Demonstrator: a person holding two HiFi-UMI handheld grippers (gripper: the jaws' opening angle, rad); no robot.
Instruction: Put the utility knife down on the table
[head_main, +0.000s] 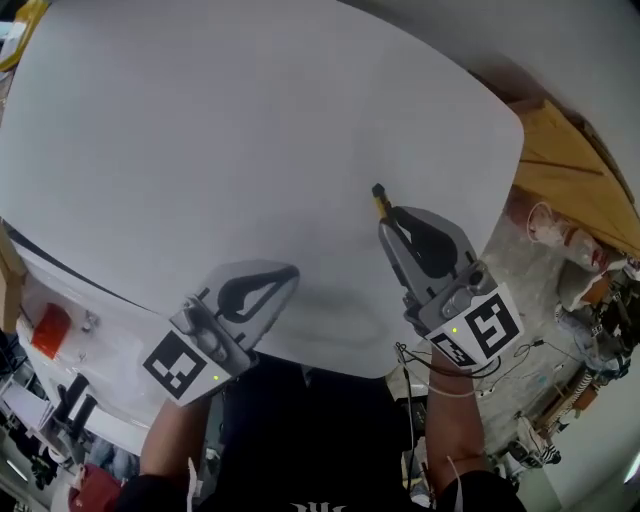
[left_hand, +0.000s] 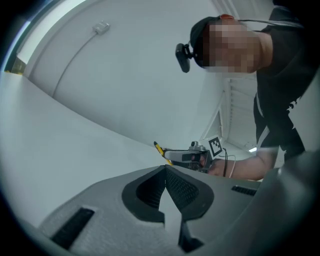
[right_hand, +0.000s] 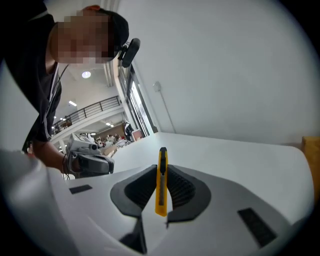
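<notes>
While the white table (head_main: 250, 120) spreads beneath both tools, the left gripper (head_main: 290, 273) sits with jaws together, empty. The right gripper (head_main: 388, 216) clamps the yellow utility knife (right_hand: 161, 185) lengthwise over the table, tip forward, apparently for lowering; release not yet made.

I see even, diffuse light over the white table (head_main: 250, 120), bright and flat. A faint, soft-edged shadow (head_main: 335, 305) lies on it at lower centre of the head view. Both gripper views bulge like a fisheye, with black vignetted corners. Ceiling lamps (right_hand: 86, 74) glow at upper left of the right gripper view; its near foreground is slightly soft.
</notes>
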